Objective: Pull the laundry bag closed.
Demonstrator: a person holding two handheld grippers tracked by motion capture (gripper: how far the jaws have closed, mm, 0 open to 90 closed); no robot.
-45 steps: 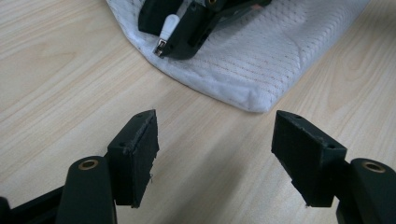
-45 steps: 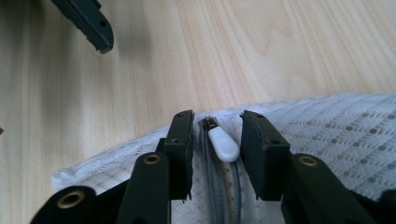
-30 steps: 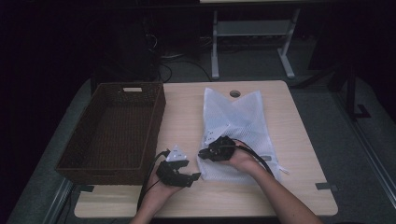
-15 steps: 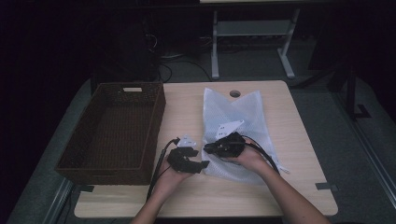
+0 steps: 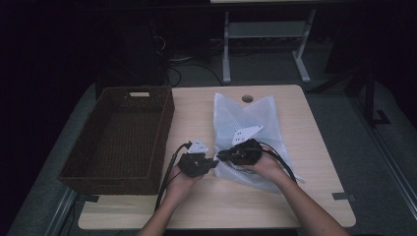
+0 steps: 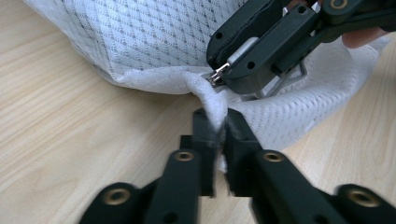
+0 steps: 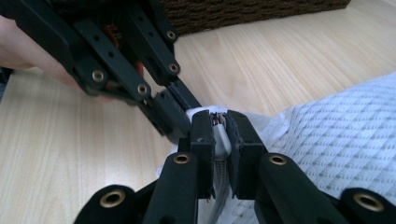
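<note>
Dim room, dark floor w/ cables and a white desk frame beyond; I'm working over a pale wood table (image 5: 196,206) w/ a round cable hole near its far edge. A brown woven basket (image 5: 120,135) sits on the left part, empty as far as I can see.

The white mesh bag (image 5: 246,123) lies flat on the table's middle-right, near corner toward me. My left gripper (image 6: 218,140) has just been closing and its jaws are now clamped on a bunched fold of the bag's edge, fabric squeezed between the pads. My right gripper (image 7: 220,135) is clenched on the small metal zipper pull (image 6: 219,73) at that same corner; in the left gripper view I see the pull pinched in its jaws, just beyond my left one's grip. In the high view the two grippers sit nearly tip to tip at the bag's near-left corner.

Handling, my read: bag is light, thin, floppy, so it'll drag and bunch rather than hold shape. Mesh is grippy enough but may snag or stretch if yanked. Best holds are what I've got: hem fold beside the zip as anchor, pull tab for the slider. Tab is small and smooth, prob slips if I pull off-axis.
</note>
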